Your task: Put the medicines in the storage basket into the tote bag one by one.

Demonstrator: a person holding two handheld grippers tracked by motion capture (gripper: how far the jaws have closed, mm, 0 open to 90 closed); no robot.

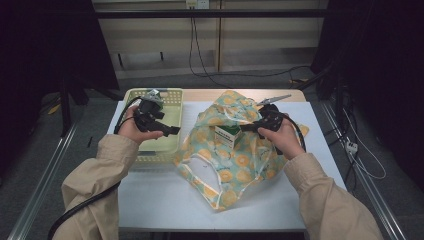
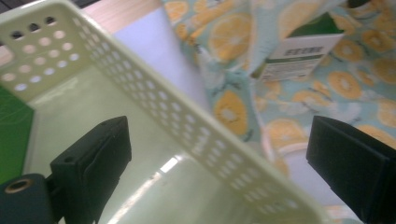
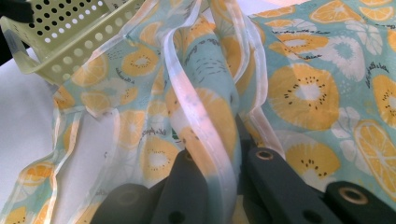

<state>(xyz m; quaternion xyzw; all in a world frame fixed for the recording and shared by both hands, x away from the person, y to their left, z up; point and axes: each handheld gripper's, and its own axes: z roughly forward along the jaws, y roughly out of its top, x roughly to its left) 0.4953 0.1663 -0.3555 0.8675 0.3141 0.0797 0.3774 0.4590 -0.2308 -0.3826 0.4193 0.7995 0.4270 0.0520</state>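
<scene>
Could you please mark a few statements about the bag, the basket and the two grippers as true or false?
1. The right gripper is shut on the fruit-print bag. True.
2. The left gripper is clamped on the box. False: its jaws stand open over the pale green basket, holding nothing.
3. A green and white box sits in the bag's opening. True.
4. The basket lies to the right of the bag in the high view. False: it lies to the left.
</scene>
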